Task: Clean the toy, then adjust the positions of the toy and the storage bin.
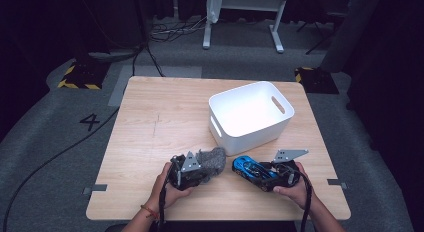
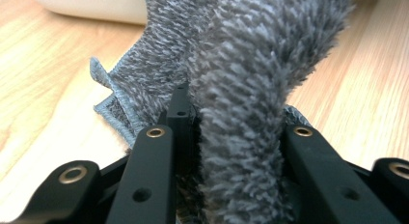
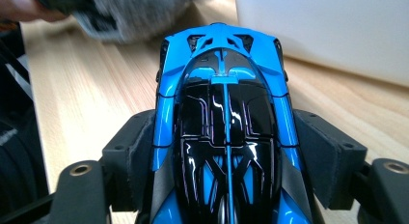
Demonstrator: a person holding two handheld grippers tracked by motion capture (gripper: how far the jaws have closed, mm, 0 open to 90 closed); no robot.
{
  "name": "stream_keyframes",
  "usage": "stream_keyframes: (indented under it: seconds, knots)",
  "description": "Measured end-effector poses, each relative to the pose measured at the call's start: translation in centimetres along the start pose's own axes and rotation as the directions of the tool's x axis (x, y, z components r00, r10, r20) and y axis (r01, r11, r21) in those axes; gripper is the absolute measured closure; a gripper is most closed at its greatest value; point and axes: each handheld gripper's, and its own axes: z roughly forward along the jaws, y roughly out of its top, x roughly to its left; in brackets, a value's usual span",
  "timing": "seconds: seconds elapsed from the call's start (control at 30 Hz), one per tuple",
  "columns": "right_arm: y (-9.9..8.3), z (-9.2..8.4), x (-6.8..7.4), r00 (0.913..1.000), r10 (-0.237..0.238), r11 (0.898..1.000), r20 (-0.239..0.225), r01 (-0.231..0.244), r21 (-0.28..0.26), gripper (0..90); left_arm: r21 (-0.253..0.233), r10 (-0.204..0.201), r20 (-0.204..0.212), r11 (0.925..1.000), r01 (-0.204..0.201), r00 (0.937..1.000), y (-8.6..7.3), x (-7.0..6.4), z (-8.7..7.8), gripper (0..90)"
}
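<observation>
While both claws already have their loads, neither item is in the white bin (image 1: 250, 114) yet, so I'd say the job is approx halfway: pickup done, drop-off left.

Left claw (image 1: 202, 164), just left of the bin's near corner w/ fingers toward it, is clamped nearly shut on a grey fluffy cloth (image 1: 212, 158). Its own view has the cloth (image 2: 241, 98) bunched between the black fingers (image 2: 178, 113), pile squeezed tight, a hemmed edge trailing onto the wood, so part of the cloth touches the worktop.

Right claw (image 1: 260, 174), just in front of the bin's near wall, is part-closed on a blue toy car (image 1: 252, 169). The pads (image 3: 140, 156) press both flanks of the car (image 3: 224, 132), nose pointing toward the bin (image 3: 328, 31). Can't tell if its wheels are on the wood or lifted.

Worktop (image 1: 160, 122) is light wood, square-ish; apart from the bin & both loads nothing sits on it. Room beyond the bin: grey carpet, dark surrounds, cables on the floor, a white desk frame (image 1: 240, 22) at the back, yellow-black hazard tape patches either side, a "4" marked on the floor left of the worktop.
</observation>
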Motion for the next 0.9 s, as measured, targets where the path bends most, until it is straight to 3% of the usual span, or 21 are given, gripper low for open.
stream_keyframes:
  seconds: [0.07, 0.13, 0.17, 0.23, 0.37, 0.43, 0.53, 0.7, 0.8, 0.9]
  knots:
    - [0.1, -0.6, -0.1, 1.0, -0.002, 1.0, -0.001, 0.002, -0.017, 28.2, 0.034, 0.0, 0.002, 0.9994, 0.0, 1.0, -0.2, 0.3, 0.3, 66.1]
    - [0.3, -1.2, -0.1, 1.0, -0.002, 0.999, 0.002, 0.002, -0.033, 28.2, 0.043, -0.041, 0.001, 0.9983, 0.041, 0.9992, -0.6, 1.0, 0.5, 62.7]
    - [0.4, -1.6, -0.2, 1.0, -0.003, 0.999, 0.005, 0.003, -0.043, 28.3, 0.041, -0.057, 0.021, 0.9976, 0.056, 0.9981, -0.8, 1.4, 0.5, 61.8]
    - [0.5, -2.3, -0.3, 0.9999, -0.001, 0.998, 0.011, 0.002, -0.063, 28.3, 0.035, -0.07, 0.018, 0.997, 0.07, 0.9974, -0.9, 1.8, 0.3, 59.9]
    - [0.6, -3.5, -0.5, 0.9995, -0.005, 0.997, 0.032, 0.008, -0.08, 28.2, 0.007, -0.114, 0.019, 0.9934, 0.114, 0.9933, -0.8, 2.1, 0.0, 46.6]
    - [0.6, -3.9, -0.6, 0.9991, -0.008, 0.996, 0.042, 0.012, -0.087, 28.3, -0.007, -0.113, 0.021, 0.9935, 0.113, 0.9933, -0.6, 1.9, -0.1, 39.2]
    - [0.8, -4.3, -0.6, 0.9982, -0.017, 0.995, 0.058, 0.022, -0.093, 28.2, -0.013, -0.099, -0.003, 0.995, 0.099, 0.9951, -0.3, 1.5, -0.5, 20.9]
    - [0.9, -4.5, -0.6, 0.9967, -0.032, 0.996, 0.074, 0.039, -0.084, 28.3, -0.076, -0.072, 0.034, 0.9943, 0.074, 0.9968, 0.4, 0.9, -1.8, 17.6]
    - [0.9, -4.5, -0.6, 0.9959, -0.038, 0.996, 0.083, 0.045, -0.078, 28.2, -0.089, -0.034, 0.033, 0.9953, 0.037, 0.9989, 1.0, 0.5, -2.2, 17.3]
    - [0.8, -4.3, -0.7, 0.995, -0.045, 0.997, 0.089, 0.051, -0.064, 28.2, -0.1, -0.025, 0.053, 0.9945, 0.03, 0.9983, 1.4, 0.4, -2.2, 17.3]
